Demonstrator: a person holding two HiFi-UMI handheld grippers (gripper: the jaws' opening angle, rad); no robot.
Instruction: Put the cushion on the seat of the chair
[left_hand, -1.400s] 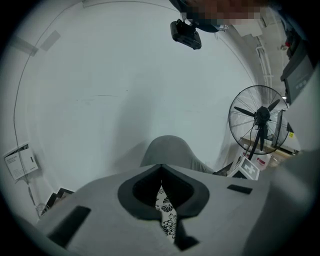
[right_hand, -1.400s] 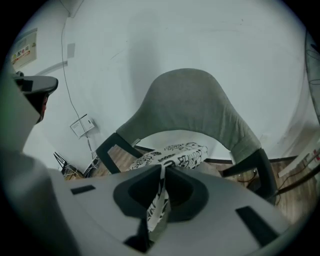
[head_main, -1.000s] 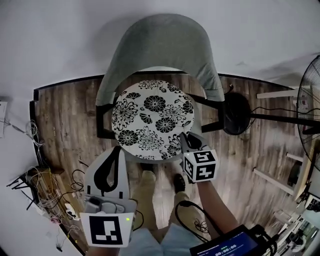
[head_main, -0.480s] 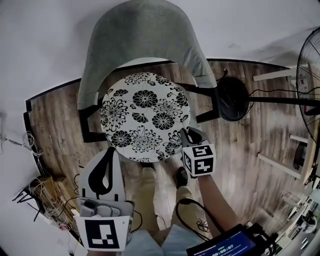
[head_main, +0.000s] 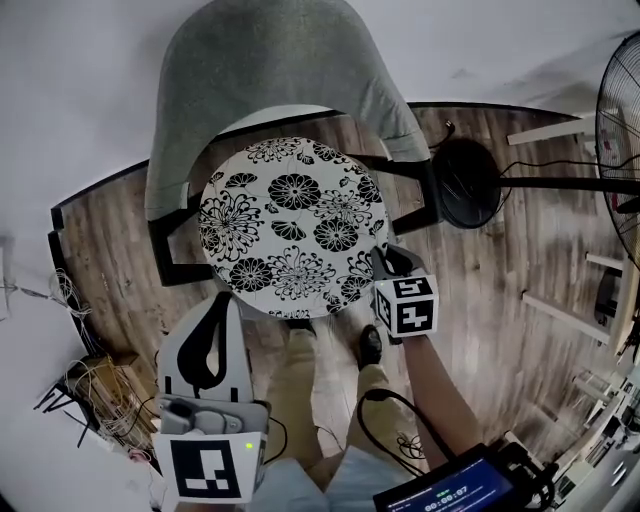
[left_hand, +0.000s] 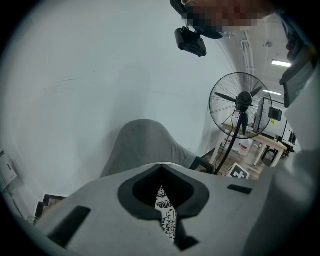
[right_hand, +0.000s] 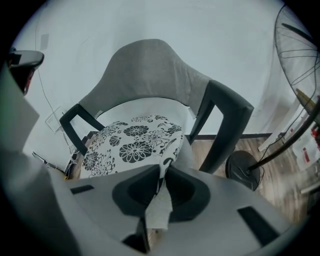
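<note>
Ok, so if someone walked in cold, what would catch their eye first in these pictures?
The round white cushion with bold black flowers, over the seat of the grey upholstered chair with black arms, mid-frame. Next, the tools pinching its near edge: the left tool and the right tool, whose jaws have just been opening slightly with the fabric between them. A black pedestal fan stands at the right.

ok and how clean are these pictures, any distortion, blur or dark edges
Head view: sharp and evenly lit, but the fisheye bows the floor edge into an arc around the chair. Left gripper view: black corners, a mosaic patch at the top, the fan crisp. Right gripper view: black corners too, cushion sharp, the fan at the right edge smeared.
</note>
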